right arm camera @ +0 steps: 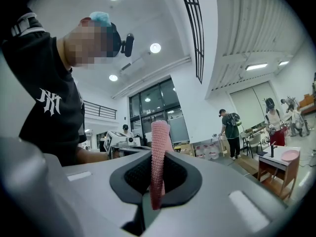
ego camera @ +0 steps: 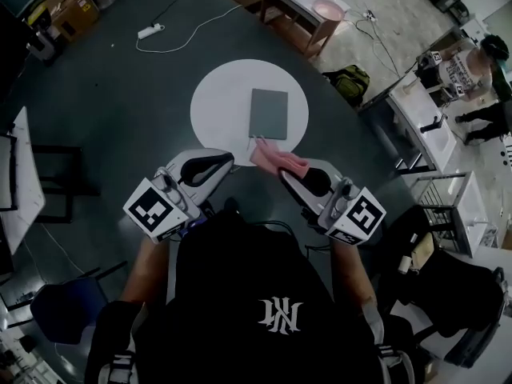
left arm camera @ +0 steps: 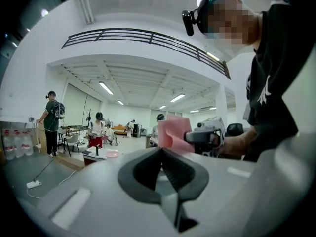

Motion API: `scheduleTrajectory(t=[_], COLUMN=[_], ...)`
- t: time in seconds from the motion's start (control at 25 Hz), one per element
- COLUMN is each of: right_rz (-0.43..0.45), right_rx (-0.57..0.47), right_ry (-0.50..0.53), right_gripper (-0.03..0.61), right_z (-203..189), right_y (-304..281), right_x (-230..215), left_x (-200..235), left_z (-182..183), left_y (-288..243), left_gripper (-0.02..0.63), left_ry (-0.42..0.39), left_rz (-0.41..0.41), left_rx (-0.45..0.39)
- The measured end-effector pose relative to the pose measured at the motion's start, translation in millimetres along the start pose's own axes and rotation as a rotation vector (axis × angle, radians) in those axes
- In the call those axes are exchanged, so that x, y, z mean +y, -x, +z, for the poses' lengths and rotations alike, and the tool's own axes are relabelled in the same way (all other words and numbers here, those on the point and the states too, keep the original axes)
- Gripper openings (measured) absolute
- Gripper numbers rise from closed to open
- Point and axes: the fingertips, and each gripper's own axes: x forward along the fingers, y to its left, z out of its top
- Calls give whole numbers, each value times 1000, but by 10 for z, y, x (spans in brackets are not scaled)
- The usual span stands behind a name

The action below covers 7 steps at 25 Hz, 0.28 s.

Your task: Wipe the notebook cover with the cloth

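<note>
Floor (ego camera: pixel 120 94) of dark grey-green colour fills most of this big hall, and in the middle of it stands a small round white table (ego camera: pixel 216 102). On the table lies the notebook (ego camera: pixel 268 114), flat, its grey cover up, a little to the right of the centre. The person stands at the near side of the table with one tool in each hand.

The right gripper (ego camera: pixel 288 170) is clenched on the cloth (ego camera: pixel 278 159). In the right gripper view the pink ribbed fabric stands upright, pinched between the two jaws and rising above them. In the head view the cloth is over the near edge of the table, just beside the near corner of the notebook; whether it touches the cover I cannot tell. The left gripper (ego camera: pixel 227 161) is closed too, but on nothing (in the left gripper view its jaws meet each other, and the pink cloth shows beyond them, not between them).

At the far side a white power strip (ego camera: pixel 150 30) lies on the floor with its long cable. Near it is a wooden desk (ego camera: pixel 308 18) with a pink dish (ego camera: pixel 328 9) on top. A green bag (ego camera: pixel 348 81) lies on the floor at the right, close to white benches (ego camera: pixel 416 126). The gripper views show white walls, a dark railing (left arm camera: pixel 148 36) of an upper gallery, ceiling lamps, and several people far away.
</note>
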Motion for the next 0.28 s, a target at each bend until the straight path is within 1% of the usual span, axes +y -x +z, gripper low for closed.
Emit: scheduleTrajectory(t=[0.12, 0.28], right_rz=[23, 13], right_rx=[-23, -84], right_ry=[-1, -70], right_gripper=[12, 12], right_z=[77, 80], right_y=[234, 661], right_x=[188, 353], left_x=[-310, -696], left_z=[8, -38], left_y=[-69, -232], left_gripper=[3, 3], left_ry=[15, -59], left_rz=[-17, -58], left_rx=[22, 26])
